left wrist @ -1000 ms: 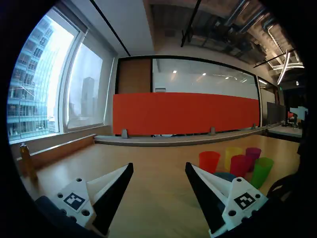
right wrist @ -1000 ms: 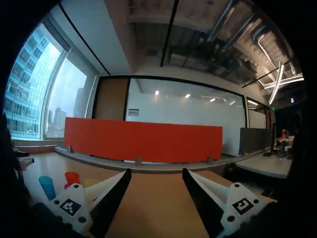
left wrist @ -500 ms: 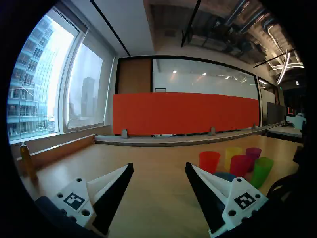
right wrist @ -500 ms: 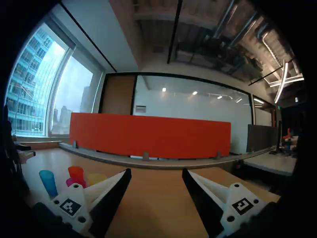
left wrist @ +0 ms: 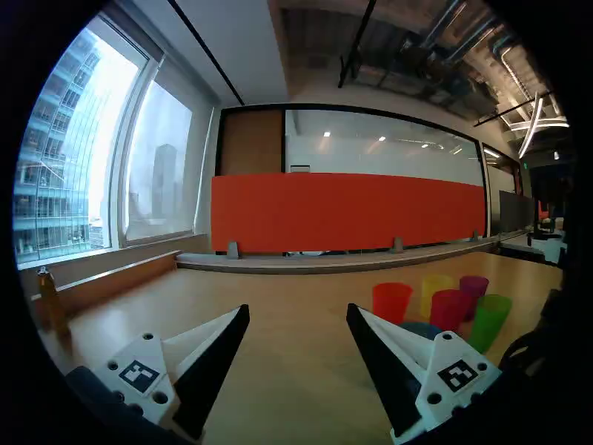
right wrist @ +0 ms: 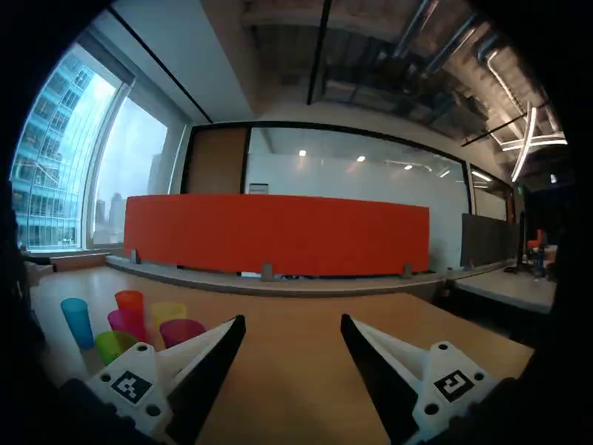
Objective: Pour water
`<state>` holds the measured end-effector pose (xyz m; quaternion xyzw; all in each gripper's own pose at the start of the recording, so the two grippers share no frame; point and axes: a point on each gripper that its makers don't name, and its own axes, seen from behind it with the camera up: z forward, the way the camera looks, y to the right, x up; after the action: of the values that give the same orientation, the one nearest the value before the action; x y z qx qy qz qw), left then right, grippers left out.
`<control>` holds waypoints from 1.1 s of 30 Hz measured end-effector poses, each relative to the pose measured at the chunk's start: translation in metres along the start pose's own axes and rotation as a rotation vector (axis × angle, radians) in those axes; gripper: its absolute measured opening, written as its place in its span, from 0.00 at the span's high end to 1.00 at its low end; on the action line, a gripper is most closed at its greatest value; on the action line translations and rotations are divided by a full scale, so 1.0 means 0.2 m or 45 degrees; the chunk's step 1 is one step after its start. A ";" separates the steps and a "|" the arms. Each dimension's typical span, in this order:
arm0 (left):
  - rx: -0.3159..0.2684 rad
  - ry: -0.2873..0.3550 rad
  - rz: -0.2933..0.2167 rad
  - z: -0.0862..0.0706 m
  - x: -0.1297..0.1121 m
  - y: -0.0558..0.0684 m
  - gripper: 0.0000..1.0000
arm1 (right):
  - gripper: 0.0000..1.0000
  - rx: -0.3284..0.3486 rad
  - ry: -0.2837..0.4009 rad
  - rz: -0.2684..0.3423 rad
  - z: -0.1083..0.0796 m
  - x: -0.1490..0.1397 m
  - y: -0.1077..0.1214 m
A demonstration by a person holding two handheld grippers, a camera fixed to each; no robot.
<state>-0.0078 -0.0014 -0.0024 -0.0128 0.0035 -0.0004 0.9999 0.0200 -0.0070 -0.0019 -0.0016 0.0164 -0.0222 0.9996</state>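
Cups (left wrist: 448, 308) red, yel, pink, grn; divider (left wrist: 348, 211) orange.

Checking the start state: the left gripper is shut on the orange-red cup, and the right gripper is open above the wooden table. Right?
No. In the left gripper view the left gripper is open and empty; the orange-red cup stands apart on the wooden table. The right gripper is open above it, as stated.

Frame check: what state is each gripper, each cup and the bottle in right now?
left gripper: open, empty.
right gripper: open, empty.
orange cup: upright, untouched.
yellow cup: upright.
purple cup: upright.
pink cup: upright.
green cup: upright.
blue cup: upright.
bottle: upright by the window.
Fill levels: cannot tell.
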 end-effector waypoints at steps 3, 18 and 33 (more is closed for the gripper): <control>0.000 0.000 0.000 0.00 0.00 0.00 0.02 | 0.00 -0.005 -0.017 0.004 0.01 -0.04 0.01; 0.000 0.000 0.000 0.01 0.00 0.00 0.02 | 0.00 0.008 -0.050 0.044 0.03 -0.11 0.02; 0.000 0.000 0.000 0.00 0.00 0.00 0.03 | 0.00 0.005 -0.042 0.055 0.01 -0.10 0.03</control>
<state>-0.0076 -0.0010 -0.0023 -0.0127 0.0036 -0.0003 0.9999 0.0002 0.0000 0.0004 0.0005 0.0001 -0.0006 1.0000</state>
